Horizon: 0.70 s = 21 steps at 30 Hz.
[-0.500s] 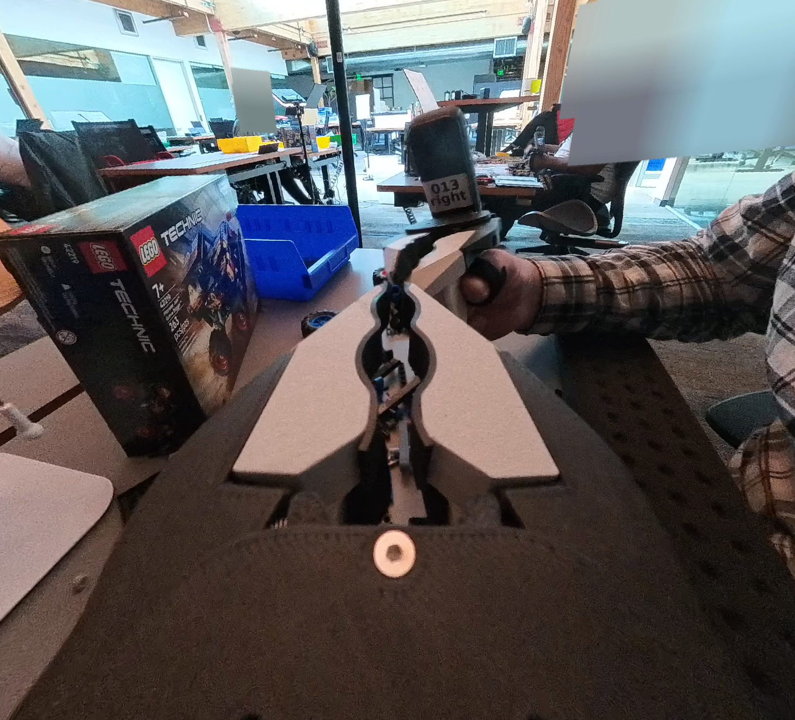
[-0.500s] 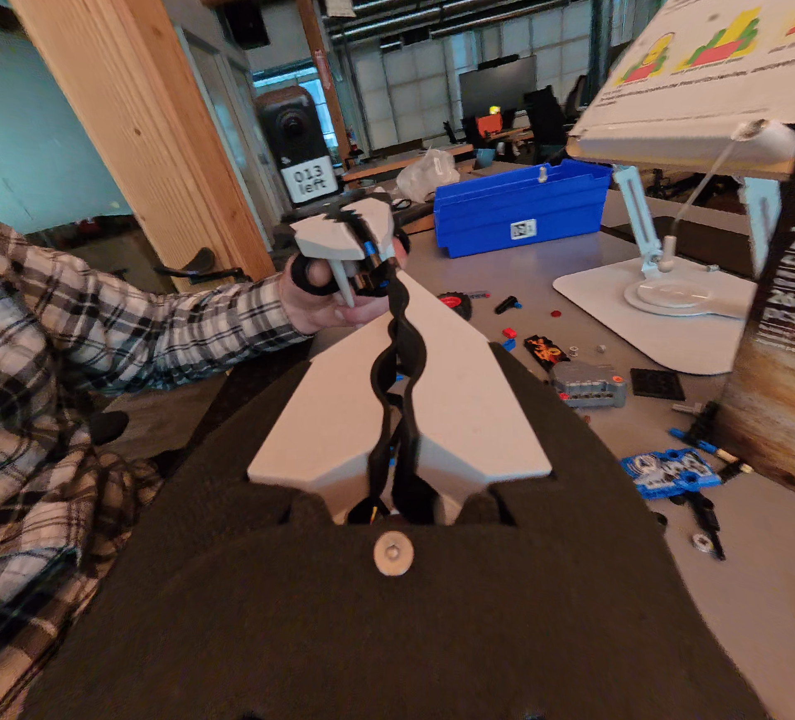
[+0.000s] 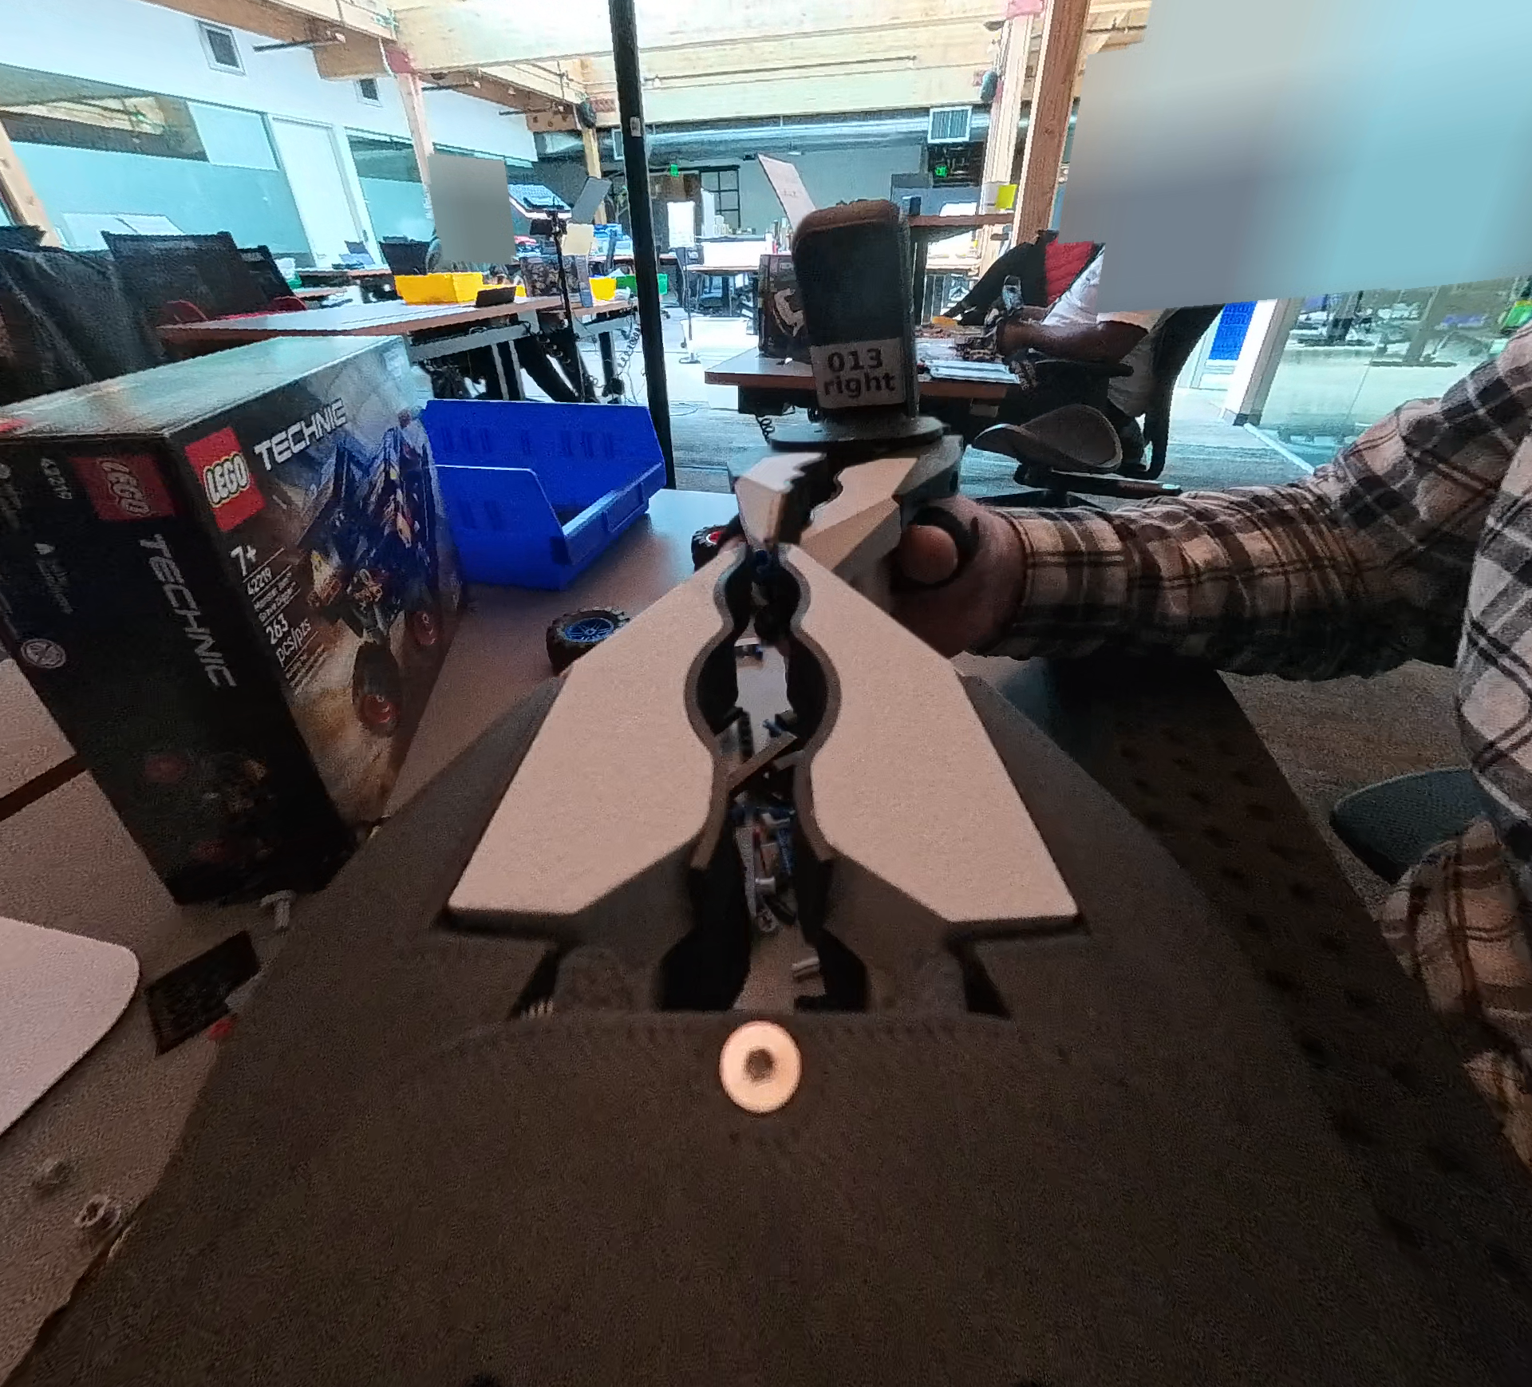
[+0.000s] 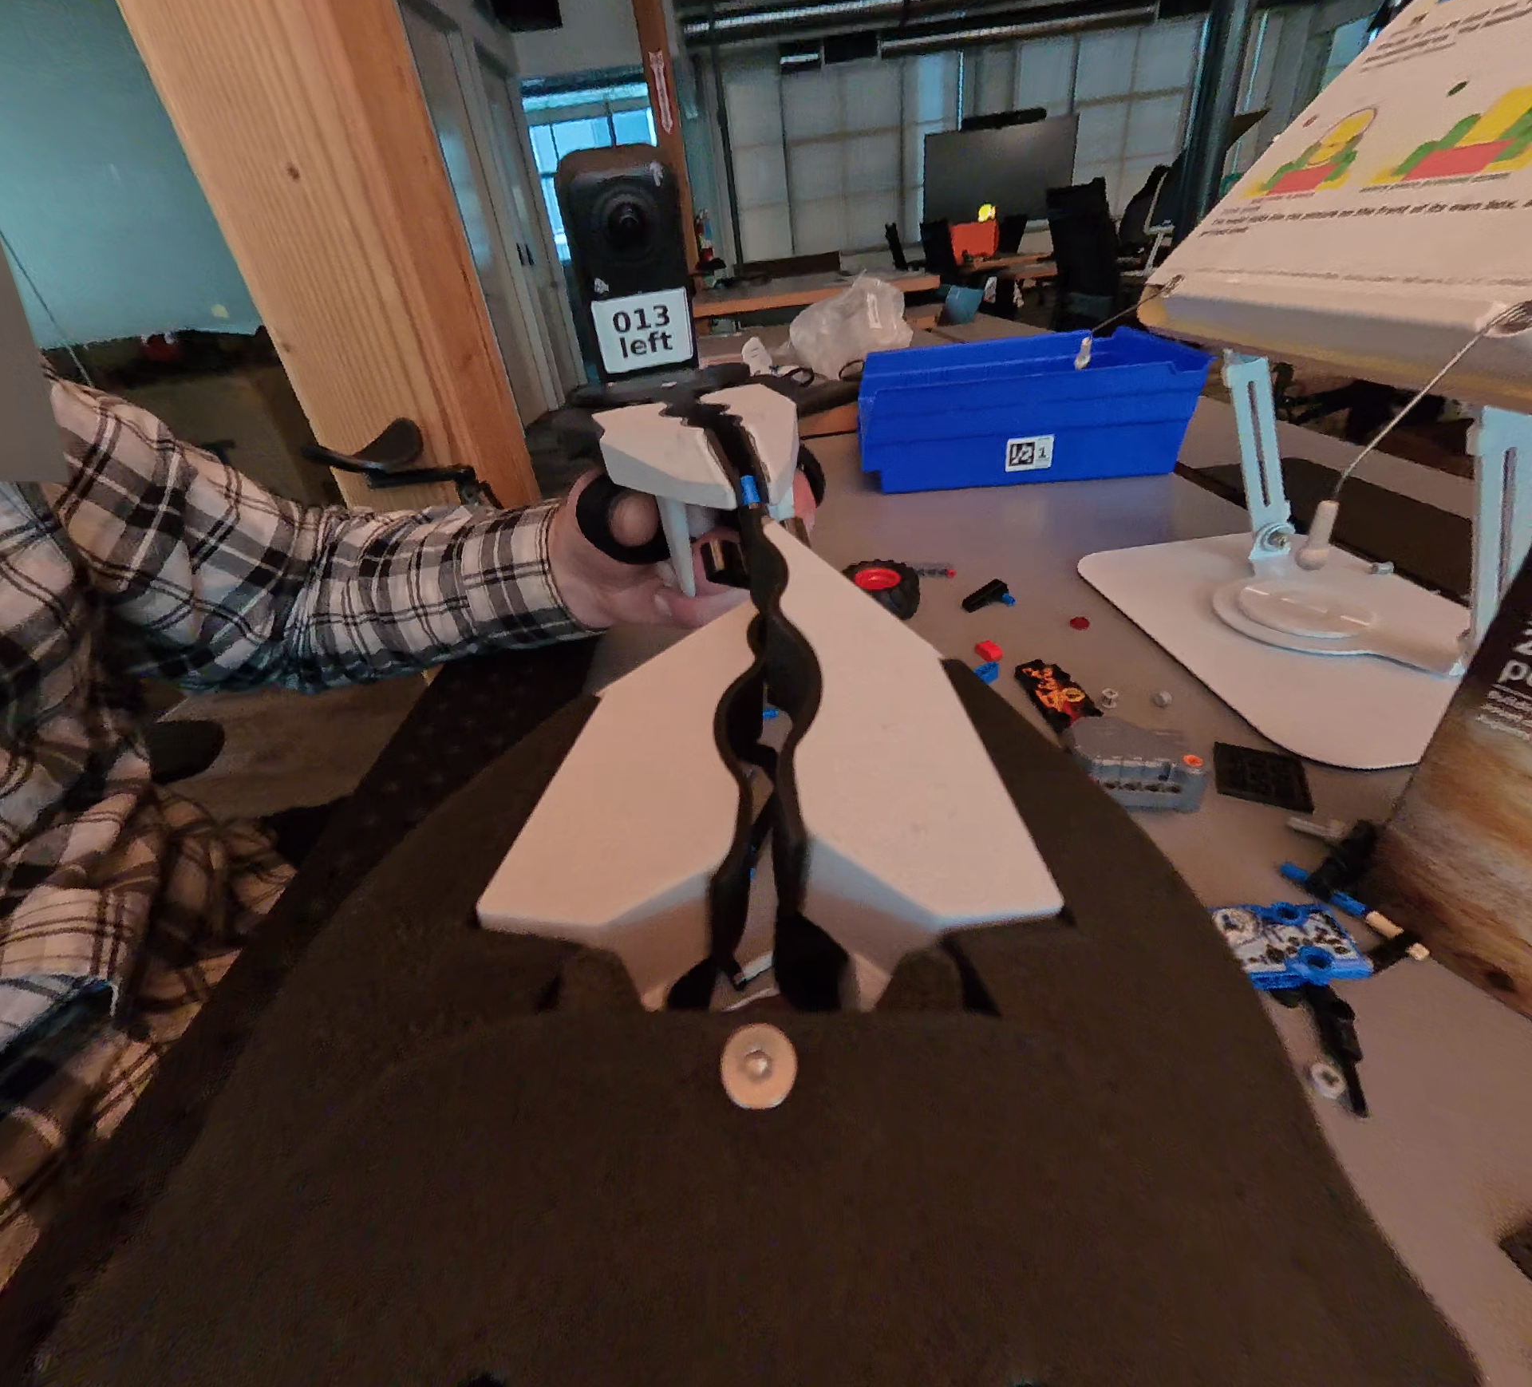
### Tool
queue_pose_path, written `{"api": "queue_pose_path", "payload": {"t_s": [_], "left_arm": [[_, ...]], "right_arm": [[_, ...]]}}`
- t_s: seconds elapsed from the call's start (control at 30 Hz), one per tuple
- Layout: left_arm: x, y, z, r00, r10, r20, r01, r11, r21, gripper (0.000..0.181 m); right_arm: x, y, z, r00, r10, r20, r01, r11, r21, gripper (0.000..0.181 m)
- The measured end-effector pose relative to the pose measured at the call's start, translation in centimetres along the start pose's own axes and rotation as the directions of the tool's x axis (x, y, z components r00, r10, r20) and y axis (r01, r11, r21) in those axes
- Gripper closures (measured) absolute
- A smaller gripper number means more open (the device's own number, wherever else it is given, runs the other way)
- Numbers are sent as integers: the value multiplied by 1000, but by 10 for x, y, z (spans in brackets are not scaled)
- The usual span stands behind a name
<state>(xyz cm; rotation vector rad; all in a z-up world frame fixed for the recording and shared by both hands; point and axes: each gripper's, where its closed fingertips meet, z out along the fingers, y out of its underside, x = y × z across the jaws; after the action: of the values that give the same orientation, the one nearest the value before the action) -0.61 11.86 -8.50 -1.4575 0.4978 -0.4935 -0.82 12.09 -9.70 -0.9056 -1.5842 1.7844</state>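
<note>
Where both grippers' fingers [image 3: 758, 576] meet, a small blue piece [image 4: 749, 491] sits pinched.

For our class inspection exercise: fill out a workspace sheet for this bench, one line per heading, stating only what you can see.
Surface: grey table, scattered with parts.
Job's things: small blue piece, pinched where the two tips meet.
Clutter: toy box; blue bin; white document stand; red-hubbed wheel; blue-hubbed wheel; grey block; blue printed panel.
Grippers: left hand-held gripper shut on the small blue piece; right hand-held gripper shut, tip against it.
Cables: nothing seen.
Surroundings: wooden post; open office, desks, chairs.
</note>
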Motion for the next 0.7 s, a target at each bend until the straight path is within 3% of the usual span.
{"api": "queue_pose_path", "payload": {"t_s": [0.03, 0.07, 0.1, 0.13, 0.2, 0.23, 0.3, 0.33, 0.37, 0.53, 0.6, 0.7], "left_arm": [[-1, 2, 1, 1000, 6, 9, -6, 1000, -11, 179], [-1, 3, 1, 1000, 7, 6, -7, 1000, -15, 179], [0, 3, 1, 1000, -3, -1, 3, 1000, -10, 179], [-1, 3, 1, 1000, -12, -2, 12, 1000, -5, 179], [-1, 2, 0, 1000, -15, -3, 15, 1000, 4, 179], [-1, 1, -1, 1000, -16, -7, 16, 1000, 10, 179], [0, -1, -1, 1000, -17, -6, 18, 1000, 25, 179], [0, -1, -1, 1000, -22, -9, 22, 999, 26, 179], [-1, -1, -1, 1000, -25, -6, 25, 999, 31, 179], [4, -5, 2, 999, -28, -29, 30, 998, 59, 180], [8, -7, 4, 998, -33, -48, 37, 997, 73, 180], [14, -9, 8, 997, -36, -75, 43, 995, 92, 180]], "right_arm": [[0, 3, 1, 1000, -3, -4, 3, 1000, -19, 177], [13, 6, 4, 996, 22, -90, -25, 999, -36, 65], [16, 12, 7, 993, 50, -104, -58, 996, -73, 45], [13, 15, 8, 994, 58, -88, -66, 994, -89, 54], [7, 10, 7, 998, 11, -57, -15, 997, -71, 116], [7, 7, 5, 998, -6, -55, 3, 998, -58, 130], [3, 0, 2, 999, 26, -21, -26, 1000, -14, 136], [-4, -1, 2, 999, 29, 23, -29, 1000, -7, 166], [-8, -1, 1, 999, 7, 42, -7, 1000, -7, 179], [-11, -11, -2, 999, 2, 43, -5, 999, 54, 181], [-2, -14, -3, 995, 99, 33, -101, 992, 77, 133], [-8, -11, -1, 976, 182, 121, -192, 979, 74, 132]]}}
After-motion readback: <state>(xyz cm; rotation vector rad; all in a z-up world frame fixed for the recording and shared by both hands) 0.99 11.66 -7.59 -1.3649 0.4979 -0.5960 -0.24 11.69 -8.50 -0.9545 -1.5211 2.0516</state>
